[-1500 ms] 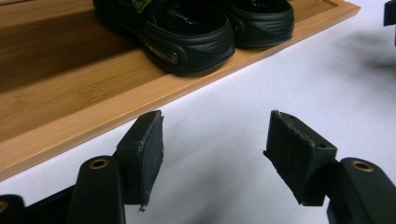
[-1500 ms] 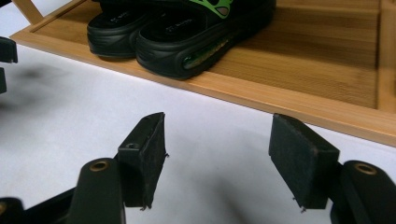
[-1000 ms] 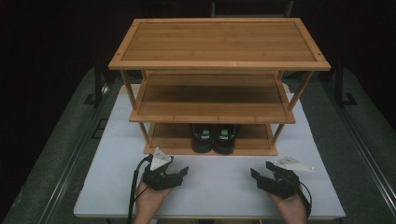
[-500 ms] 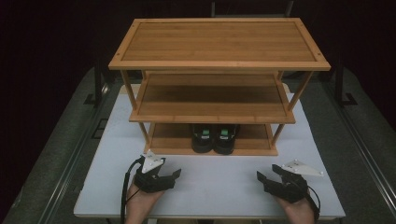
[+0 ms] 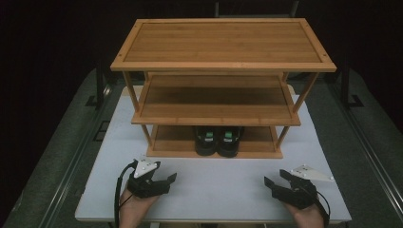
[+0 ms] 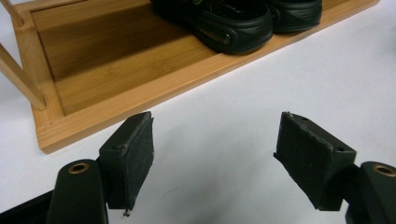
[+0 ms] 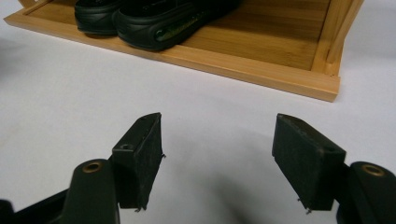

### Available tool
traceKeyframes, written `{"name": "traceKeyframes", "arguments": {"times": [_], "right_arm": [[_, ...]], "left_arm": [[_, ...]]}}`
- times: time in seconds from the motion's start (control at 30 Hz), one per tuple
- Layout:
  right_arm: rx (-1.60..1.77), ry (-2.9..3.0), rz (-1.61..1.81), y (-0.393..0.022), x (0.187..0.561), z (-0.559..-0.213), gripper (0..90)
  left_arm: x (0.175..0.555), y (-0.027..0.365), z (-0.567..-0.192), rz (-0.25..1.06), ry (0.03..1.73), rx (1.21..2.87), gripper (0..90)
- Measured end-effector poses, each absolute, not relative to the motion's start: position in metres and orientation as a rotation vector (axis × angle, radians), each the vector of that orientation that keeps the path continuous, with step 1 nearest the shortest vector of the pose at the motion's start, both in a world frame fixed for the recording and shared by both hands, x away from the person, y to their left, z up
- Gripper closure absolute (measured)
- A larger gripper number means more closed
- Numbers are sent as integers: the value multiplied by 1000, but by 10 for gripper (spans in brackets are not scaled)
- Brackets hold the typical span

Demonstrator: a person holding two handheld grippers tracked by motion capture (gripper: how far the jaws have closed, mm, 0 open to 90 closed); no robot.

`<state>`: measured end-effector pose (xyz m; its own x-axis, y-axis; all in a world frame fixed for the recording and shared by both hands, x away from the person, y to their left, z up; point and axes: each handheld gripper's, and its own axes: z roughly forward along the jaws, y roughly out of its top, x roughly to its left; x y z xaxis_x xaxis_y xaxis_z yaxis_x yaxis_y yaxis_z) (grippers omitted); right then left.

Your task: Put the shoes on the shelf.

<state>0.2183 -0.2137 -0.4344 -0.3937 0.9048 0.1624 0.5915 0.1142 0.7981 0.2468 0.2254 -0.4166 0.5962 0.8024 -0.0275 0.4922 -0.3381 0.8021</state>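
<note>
- Your left gripper point(image 5: 164, 183) has its jaws spread wide with nothing between them, hovering low over the white tabletop point(image 5: 214, 185) near its front left edge.
- Your right gripper point(image 5: 275, 183) is likewise spread wide and empty, near the front right edge, well apart from the left one.
- Ahead of both stands a three-tier bamboo shoe rack point(image 5: 223, 47); its bottom shelf rests on the table.
- A pair of black rubber clogs point(image 5: 217, 141) sits side by side, touching, in the middle of that bottom shelf.
- In the left gripper view the clogs point(image 6: 233, 23) lie beyond the jaws, toward the upper right.
</note>
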Motion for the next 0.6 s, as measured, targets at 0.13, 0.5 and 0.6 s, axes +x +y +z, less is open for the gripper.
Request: {"name": "traceKeyframes", "arguments": {"times": [0.13,0.5,0.6], "right_arm": [[1460,2036,1172,-218,215,-434,324],[1455,2031,1154,-228,206,-437,311],[1445,2020,1158,-228,202,-438,307]], "left_arm": [[245,230,-417,487,1032,2008,264],[239,245,-418,484,1039,2005,246],[237,250,-421,477,1047,1994,235]]}}
